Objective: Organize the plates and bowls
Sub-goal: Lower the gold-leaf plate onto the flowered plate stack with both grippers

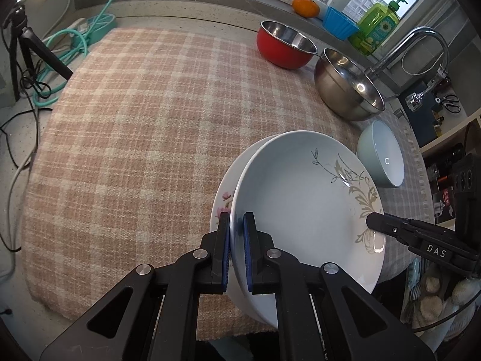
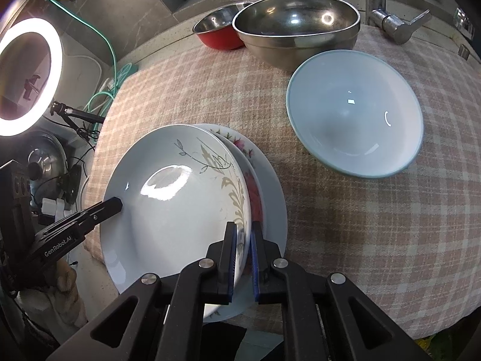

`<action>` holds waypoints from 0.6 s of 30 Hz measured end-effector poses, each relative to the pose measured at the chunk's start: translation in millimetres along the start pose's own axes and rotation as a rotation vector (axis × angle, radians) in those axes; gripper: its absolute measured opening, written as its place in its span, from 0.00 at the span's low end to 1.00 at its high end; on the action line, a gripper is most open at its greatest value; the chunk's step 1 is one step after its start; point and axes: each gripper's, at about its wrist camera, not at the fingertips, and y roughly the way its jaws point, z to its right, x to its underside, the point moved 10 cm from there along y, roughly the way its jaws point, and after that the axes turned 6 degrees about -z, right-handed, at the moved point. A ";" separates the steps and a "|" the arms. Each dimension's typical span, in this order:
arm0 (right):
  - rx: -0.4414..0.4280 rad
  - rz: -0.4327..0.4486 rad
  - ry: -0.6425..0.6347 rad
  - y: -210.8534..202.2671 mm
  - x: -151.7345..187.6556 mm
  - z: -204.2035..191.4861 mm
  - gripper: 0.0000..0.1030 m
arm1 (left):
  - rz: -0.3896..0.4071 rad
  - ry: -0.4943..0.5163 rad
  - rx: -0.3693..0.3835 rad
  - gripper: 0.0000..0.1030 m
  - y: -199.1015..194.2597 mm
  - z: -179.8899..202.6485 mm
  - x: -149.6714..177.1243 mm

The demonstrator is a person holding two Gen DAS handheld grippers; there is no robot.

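A white plate with a grey leaf pattern (image 1: pixel 294 198) (image 2: pixel 180 210) is held tilted over a pink-flower plate (image 1: pixel 222 207) (image 2: pixel 255 192), which rests on a plain white plate (image 2: pixel 275 198). My left gripper (image 1: pixel 237 240) is shut on the leaf plate's left rim. My right gripper (image 2: pixel 243 246) (image 1: pixel 372 221) is shut on its opposite rim. A pale blue bowl (image 1: pixel 381 156) (image 2: pixel 354 114) sits to the right. A steel bowl (image 1: pixel 345 84) (image 2: pixel 297 27) and a red bowl (image 1: pixel 284 45) (image 2: pixel 218 30) stand behind.
A pink checked cloth (image 1: pixel 135 135) covers the counter. A faucet (image 1: pixel 421 45) stands at the right. An orange (image 1: pixel 305 6), a blue cup (image 1: pixel 338 22) and a green soap bottle (image 1: pixel 378 24) sit on the sill. A tripod (image 1: pixel 27 51) and cables lie left. A ring light (image 2: pixel 27 75) glows.
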 end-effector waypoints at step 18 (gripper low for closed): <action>-0.007 -0.003 0.000 -1.3 1.0 0.4 0.11 | -0.004 0.031 -0.003 0.10 -2.8 1.4 -1.1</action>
